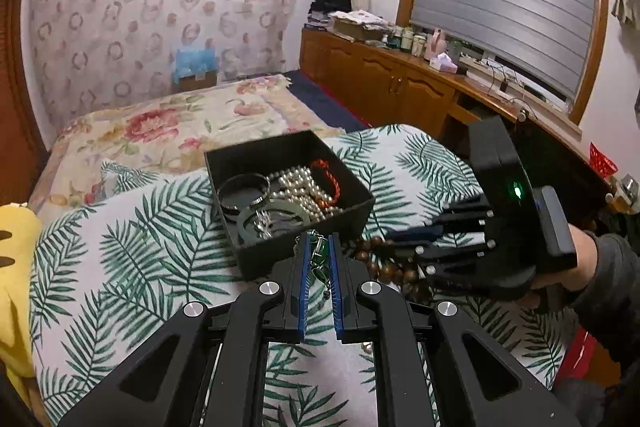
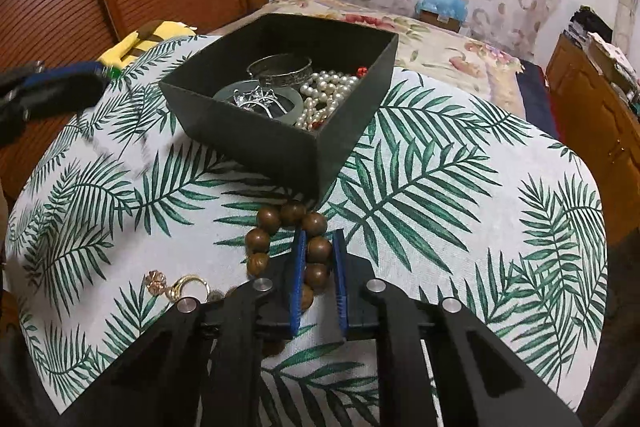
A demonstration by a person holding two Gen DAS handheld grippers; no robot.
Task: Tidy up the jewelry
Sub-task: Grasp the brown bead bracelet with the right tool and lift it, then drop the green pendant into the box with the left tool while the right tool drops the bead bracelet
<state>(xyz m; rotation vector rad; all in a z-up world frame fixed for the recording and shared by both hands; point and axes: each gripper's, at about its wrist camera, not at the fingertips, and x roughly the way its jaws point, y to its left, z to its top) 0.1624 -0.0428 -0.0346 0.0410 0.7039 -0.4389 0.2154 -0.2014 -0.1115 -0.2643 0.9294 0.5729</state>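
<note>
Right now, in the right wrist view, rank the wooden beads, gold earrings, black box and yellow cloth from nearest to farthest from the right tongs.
1. Wooden beads: between the right tongs.
2. Gold earrings: just left.
3. Black box: ahead.
4. Yellow cloth: far left, beyond the box.

A palm-leaf cloth [image 2: 440, 187] covers the table, beside a floral bed [image 1: 160, 123] and wooden cabinets [image 1: 384, 83].
</note>
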